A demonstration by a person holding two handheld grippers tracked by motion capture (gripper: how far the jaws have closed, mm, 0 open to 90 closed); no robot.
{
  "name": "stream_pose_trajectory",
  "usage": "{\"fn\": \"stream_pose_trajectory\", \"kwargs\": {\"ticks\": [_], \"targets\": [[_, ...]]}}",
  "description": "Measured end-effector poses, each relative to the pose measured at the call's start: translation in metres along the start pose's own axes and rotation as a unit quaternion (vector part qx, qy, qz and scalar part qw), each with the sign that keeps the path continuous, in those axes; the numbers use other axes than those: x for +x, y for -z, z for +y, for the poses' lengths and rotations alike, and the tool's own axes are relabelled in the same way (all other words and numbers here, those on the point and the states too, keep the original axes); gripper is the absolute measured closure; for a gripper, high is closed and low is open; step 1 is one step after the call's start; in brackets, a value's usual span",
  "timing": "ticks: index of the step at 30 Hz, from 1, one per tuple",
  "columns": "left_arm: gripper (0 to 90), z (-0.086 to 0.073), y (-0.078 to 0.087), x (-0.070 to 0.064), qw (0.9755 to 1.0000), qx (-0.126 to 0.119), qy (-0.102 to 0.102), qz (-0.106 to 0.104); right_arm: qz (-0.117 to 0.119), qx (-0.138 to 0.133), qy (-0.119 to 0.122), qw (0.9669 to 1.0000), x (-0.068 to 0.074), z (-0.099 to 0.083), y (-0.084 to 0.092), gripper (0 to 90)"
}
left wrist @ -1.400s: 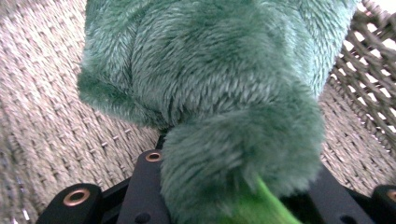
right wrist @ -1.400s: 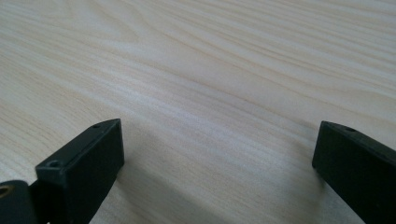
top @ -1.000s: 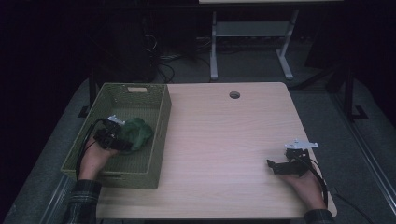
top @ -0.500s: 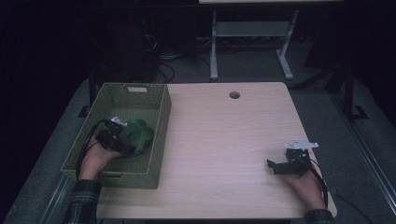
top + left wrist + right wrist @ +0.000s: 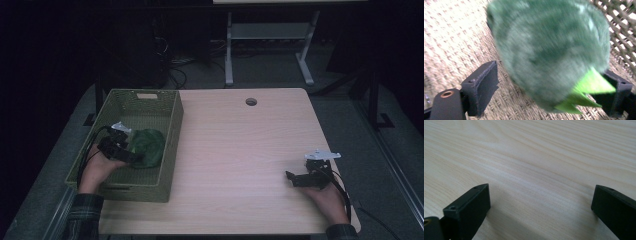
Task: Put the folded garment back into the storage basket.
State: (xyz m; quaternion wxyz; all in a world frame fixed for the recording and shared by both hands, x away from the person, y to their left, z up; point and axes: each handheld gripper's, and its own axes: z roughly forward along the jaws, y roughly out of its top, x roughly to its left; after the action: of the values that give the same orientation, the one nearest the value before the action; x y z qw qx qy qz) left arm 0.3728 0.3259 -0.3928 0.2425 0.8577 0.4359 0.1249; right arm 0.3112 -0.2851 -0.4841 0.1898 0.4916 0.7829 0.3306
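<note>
inside the green basket (image 5: 170, 145), left gripper (image 5: 549, 95) jaws just opened around the green plush toy (image 5: 549, 50).

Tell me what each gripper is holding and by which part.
Nothing. The left gripper has just opened, the green plush toy loose between its jaws in the basket; the right gripper is open.

A light wooden desk (image 5: 240, 150) with rounded corners stands over a grey floor, with a small round hole (image 5: 251, 102) near the middle of its far edge. An olive-green woven basket (image 5: 170, 135) rests on the desk's left side, its left wall past the desk's left edge. Near the right front corner, a hand holding the right claw (image 5: 295, 178) rests on the bare wood, jaws spread apart.
</note>
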Motion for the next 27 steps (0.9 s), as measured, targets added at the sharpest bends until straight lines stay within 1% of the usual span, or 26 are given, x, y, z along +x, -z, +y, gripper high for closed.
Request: {"fn": "stream_pose_trajectory", "kwargs": {"ticks": [1,3,4,5,6,8,9,13,15,16,17,19,20,21,22,23,24,25,26,27], "targets": [[13.5,0.000,0.000,0.000,1.0000,0.000,0.000,0.000,0.000,0.000,0.000,1.0000,0.000,0.000,0.000,1.8],[13.4,0.001,0.006,0.000,1.0000,-0.007,0.002,0.000,0.000,0.000,0.000,1.0000,0.000,0.000,0.000,1.8],[13.4,0.003,0.012,-0.001,0.9998,-0.017,0.003,-0.001,0.000,0.000,0.000,1.0000,0.000,0.000,0.000,1.8],[13.4,0.003,0.012,-0.001,0.9998,-0.017,0.003,-0.001,0.000,0.000,0.000,1.0000,0.000,0.000,0.000,1.8],[13.4,0.006,0.018,-0.001,0.9996,-0.027,0.004,-0.003,0.000,0.000,0.000,1.0000,0.000,0.000,0.000,1.8],[13.4,0.010,0.024,-0.002,0.9994,-0.035,0.003,-0.002,0.000,0.000,0.000,1.0000,0.000,0.000,0.000,1.9],[13.4,0.010,0.024,-0.002,0.9994,-0.035,0.003,-0.002,0.000,0.000,0.000,1.0000,0.000,0.000,0.000,1.9],[13.5,0.018,0.035,-0.005,0.9980,-0.062,0.007,-0.008,0.000,0.000,0.000,1.0000,0.000,0.000,0.000,1.8],[13.5,0.022,0.040,-0.008,0.9974,-0.071,0.006,-0.010,0.000,0.000,0.000,1.0000,0.000,0.000,0.000,1.8],[13.5,0.024,0.043,-0.012,0.9967,-0.080,0.006,-0.013,0.000,0.000,0.000,1.0000,0.000,0.000,0.000,1.8],[13.5,0.024,0.043,-0.012,0.9967,-0.080,0.006,-0.013,0.000,0.000,0.000,1.0000,0.000,0.000,0.000,1.8],[13.5,0.028,0.046,-0.016,0.9962,-0.085,0.002,-0.015,0.000,0.000,0.000,1.0000,0.000,0.000,0.000,1.8],[13.5,0.031,0.049,-0.021,0.9952,-0.095,-0.002,-0.021,0.000,0.000,0.000,1.0000,0.000,0.000,0.000,1.8],[13.6,0.031,0.049,-0.021,0.9952,-0.095,-0.002,-0.021,0.000,0.000,0.000,1.0000,0.000,0.000,0.000,1.8],[13.6,0.035,0.050,-0.027,0.9941,-0.105,-0.006,-0.026,0.000,0.000,0.000,1.0000,0.000,0.000,0.000,1.8],[13.6,0.035,0.050,-0.027,0.9941,-0.105,-0.006,-0.026,0.000,0.000,0.000,1.0000,0.000,0.000,0.000,1.8],[13.6,0.039,0.051,-0.033,0.9931,-0.113,-0.009,-0.030,0.000,0.000,0.000,1.0000,0.000,0.000,0.000,1.8],[13.6,0.039,0.051,-0.033,0.9931,-0.113,-0.009,-0.030,0.000,0.000,0.000,1.0000,0.000,0.000,0.000,1.8],[13.6,0.045,0.051,-0.040,0.9921,-0.119,-0.016,-0.037,0.000,0.000,0.000,1.0000,0.000,0.000,0.000,1.8],[13.6,0.045,0.051,-0.040,0.9921,-0.119,-0.016,-0.037,0.000,0.000,0.000,1.0000,0.000,0.000,0.000,1.8]]}}
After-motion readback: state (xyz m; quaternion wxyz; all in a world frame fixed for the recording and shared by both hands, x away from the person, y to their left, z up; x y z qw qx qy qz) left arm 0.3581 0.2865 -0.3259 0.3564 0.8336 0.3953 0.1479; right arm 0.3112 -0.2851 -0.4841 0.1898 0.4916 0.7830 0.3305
